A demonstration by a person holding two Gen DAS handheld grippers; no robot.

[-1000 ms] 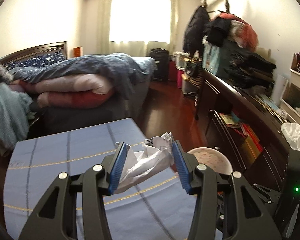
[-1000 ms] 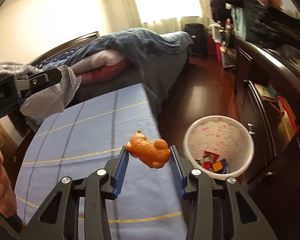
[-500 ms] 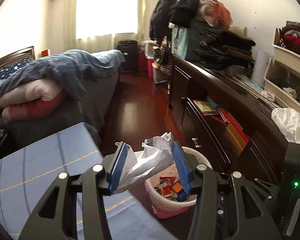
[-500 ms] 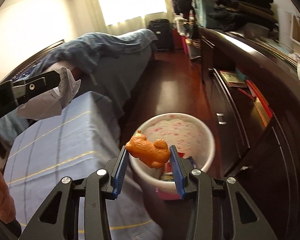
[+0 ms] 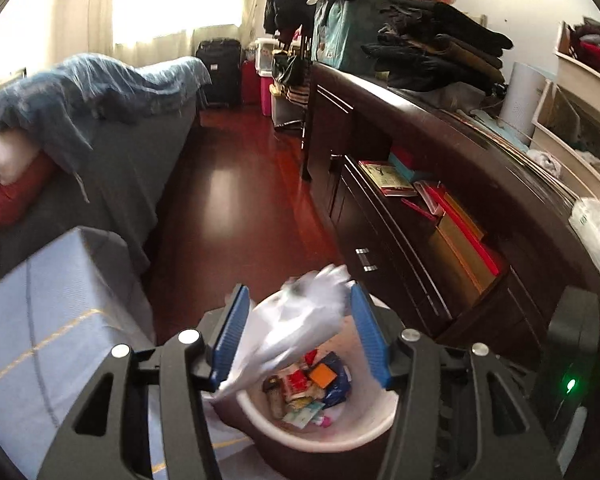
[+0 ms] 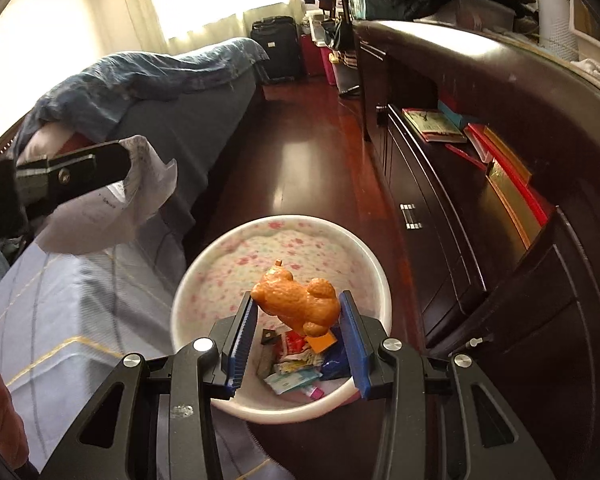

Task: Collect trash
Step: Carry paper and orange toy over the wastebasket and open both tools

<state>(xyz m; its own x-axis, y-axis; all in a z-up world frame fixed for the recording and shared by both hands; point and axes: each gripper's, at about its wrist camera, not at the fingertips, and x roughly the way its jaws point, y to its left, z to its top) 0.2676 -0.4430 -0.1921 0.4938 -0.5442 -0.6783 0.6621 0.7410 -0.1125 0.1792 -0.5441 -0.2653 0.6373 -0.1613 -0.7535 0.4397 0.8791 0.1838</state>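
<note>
My left gripper (image 5: 298, 322) is shut on a crumpled white paper (image 5: 296, 320), held above the near rim of the floral trash bin (image 5: 324, 438). The paper is blurred. In the right wrist view that gripper and the paper (image 6: 112, 204) hang left of the bin. My right gripper (image 6: 298, 326) is shut on a piece of orange peel (image 6: 298, 300), held right over the bin (image 6: 204, 280). Several wrappers lie in the bin's bottom (image 6: 300, 364).
The bin stands on the dark red floor (image 5: 236, 184) between the blue-clothed table (image 5: 40, 320) and a long dark cabinet (image 5: 440, 220) with books on its shelf. A bed (image 5: 100, 128) with piled bedding lies beyond the table.
Both grippers have swung right, off the table and over the bin, each still holding its piece. The bin now lies directly under the jaws.
</note>
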